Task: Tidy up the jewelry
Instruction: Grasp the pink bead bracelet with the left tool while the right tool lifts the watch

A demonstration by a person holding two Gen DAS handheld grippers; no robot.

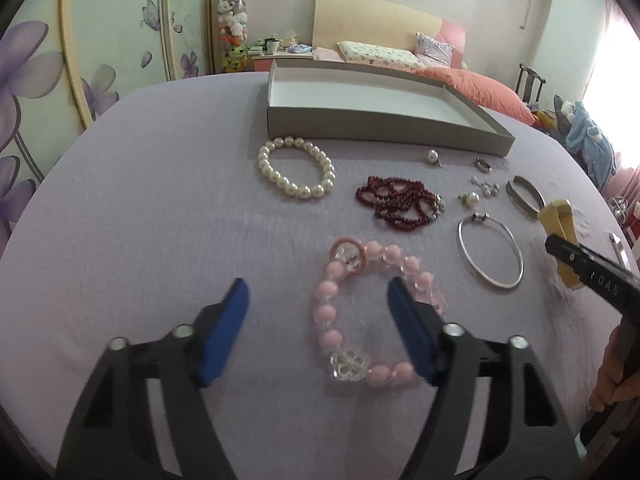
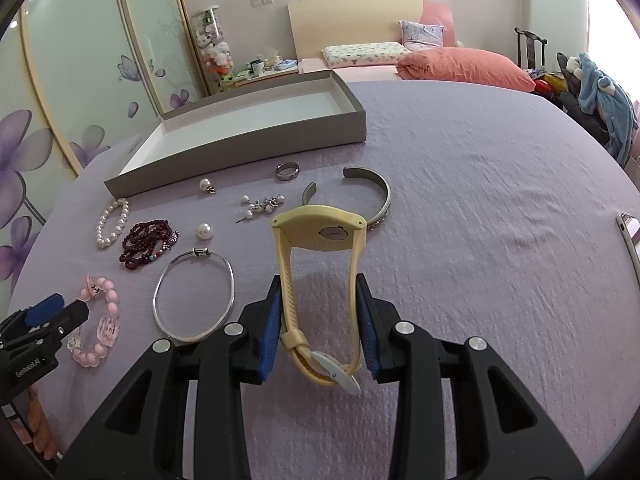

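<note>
Your right gripper (image 2: pixel 318 328) clenches the yellow watch (image 2: pixel 318 232) by its strap, ready for the far box (image 2: pixel 248 148). Left gripper (image 1: pixel 318 332) gapes, straddling the pink bracelet's (image 1: pixel 372 308) left side, nothing gripped.

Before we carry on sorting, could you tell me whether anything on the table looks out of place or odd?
Nothing looks damaged or spilled. The grey box holds nothing yet; the jewelry lies loose on the lilac cloth. The dark red bead strand sits in a tangled heap. The right gripper holds the yellow watch by its strap.

Home bedroom, bed (image 2: pixel 400 56), pillows (image 2: pixel 360 54), wardrobe (image 2: pixel 80 80)
</note>
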